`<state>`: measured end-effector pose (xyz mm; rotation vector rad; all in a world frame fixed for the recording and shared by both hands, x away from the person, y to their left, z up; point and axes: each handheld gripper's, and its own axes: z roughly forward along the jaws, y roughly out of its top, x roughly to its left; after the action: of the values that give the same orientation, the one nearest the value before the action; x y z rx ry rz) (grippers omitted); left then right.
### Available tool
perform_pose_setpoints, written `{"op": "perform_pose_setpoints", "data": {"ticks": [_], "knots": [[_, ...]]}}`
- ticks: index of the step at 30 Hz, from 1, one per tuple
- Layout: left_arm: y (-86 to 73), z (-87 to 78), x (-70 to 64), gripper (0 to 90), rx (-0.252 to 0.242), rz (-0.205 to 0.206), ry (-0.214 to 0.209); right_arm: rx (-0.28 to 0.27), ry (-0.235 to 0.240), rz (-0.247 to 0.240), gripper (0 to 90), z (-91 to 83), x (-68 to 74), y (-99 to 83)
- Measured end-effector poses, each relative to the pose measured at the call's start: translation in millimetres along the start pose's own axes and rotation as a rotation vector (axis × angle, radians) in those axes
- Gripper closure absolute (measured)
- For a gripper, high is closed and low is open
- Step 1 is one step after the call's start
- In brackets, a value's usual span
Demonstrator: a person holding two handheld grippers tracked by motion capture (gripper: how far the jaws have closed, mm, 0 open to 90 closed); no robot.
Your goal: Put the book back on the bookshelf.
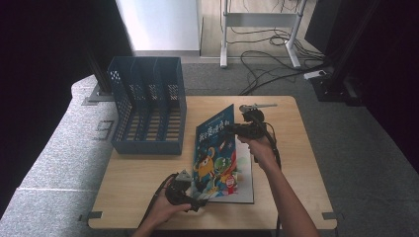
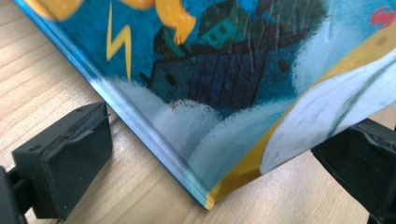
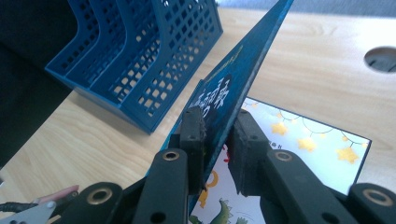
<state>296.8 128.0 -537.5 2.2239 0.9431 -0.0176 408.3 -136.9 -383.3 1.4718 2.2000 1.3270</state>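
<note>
We worked at a pale wooden table (image 1: 276, 197) set on grey carpet, with dark curtains at both sides and loose cables on the floor beyond. Toward its far left stood a blue slotted file rack (image 1: 148, 106), its compartments open to us. Just right of the rack, near the table's middle, lay the picture book (image 1: 217, 158), its blue cover lifted and tilted up from the pages, which rested flat on the wood. Our right gripper (image 3: 219, 135) was clenched on the raised cover's edge, one jaw pressed to each face of it. Our left gripper (image 2: 205, 158) sat at the book's near corner, jaws spread apart on either side of that corner and touching neither face, so it grasped nothing. Both our hands came in from the table's near edge.
</note>
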Motion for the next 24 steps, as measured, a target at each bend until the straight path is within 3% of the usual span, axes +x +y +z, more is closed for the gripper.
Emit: {"op": "perform_pose_setpoints", "data": {"ticks": [2,8,13,24], "knots": [[1.7,1.2,-0.7,0.0,0.001,-0.004,0.013,-0.029,0.005,-0.005,76.4,-2.7,0.5,0.1],[-0.6,0.3,-2.0,1.2,-0.015,-0.014,0.02,-0.041,0.005,-0.01,76.7,-1.9,-0.2,-0.9],[-2.7,-0.5,-4.0,3.9,-0.023,-0.022,0.033,-0.066,0.019,0.019,77.8,0.2,-2.9,-2.9],[-3.8,-4.1,-9.8,4.9,-0.023,-0.015,0.033,-0.072,0.016,0.023,77.8,0.9,-3.4,-3.8]]}}
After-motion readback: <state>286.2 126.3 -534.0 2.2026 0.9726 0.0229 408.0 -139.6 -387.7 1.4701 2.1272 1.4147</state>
